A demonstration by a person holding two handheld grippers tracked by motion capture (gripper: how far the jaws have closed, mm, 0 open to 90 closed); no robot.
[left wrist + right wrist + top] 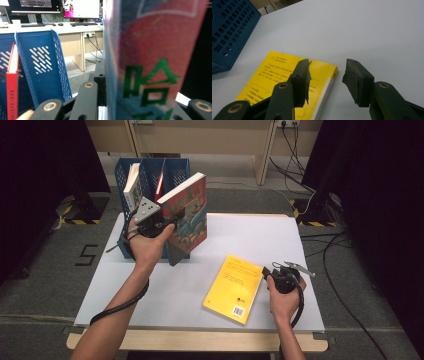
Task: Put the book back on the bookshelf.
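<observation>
My left gripper (161,224) is shut on a thick, colourful book (187,215), which it holds upright and slightly tilted just in front of the blue file rack (150,172). In the left gripper view the book's cover (155,62) is close up between the jaws, with a rack divider (42,65) to its left. A yellow book (234,287) lies flat on the white table (250,235). My right gripper (270,272) rests at its right edge. Its jaws stand open (327,67) over the yellow book's (274,77) corner, gripping nothing.
The rack holds a white book (131,185) in its left slot and a thin red book (161,182) in the middle one. The red book's spine (12,82) is also in the left gripper view. Cables (345,270) trail over the floor at the right.
</observation>
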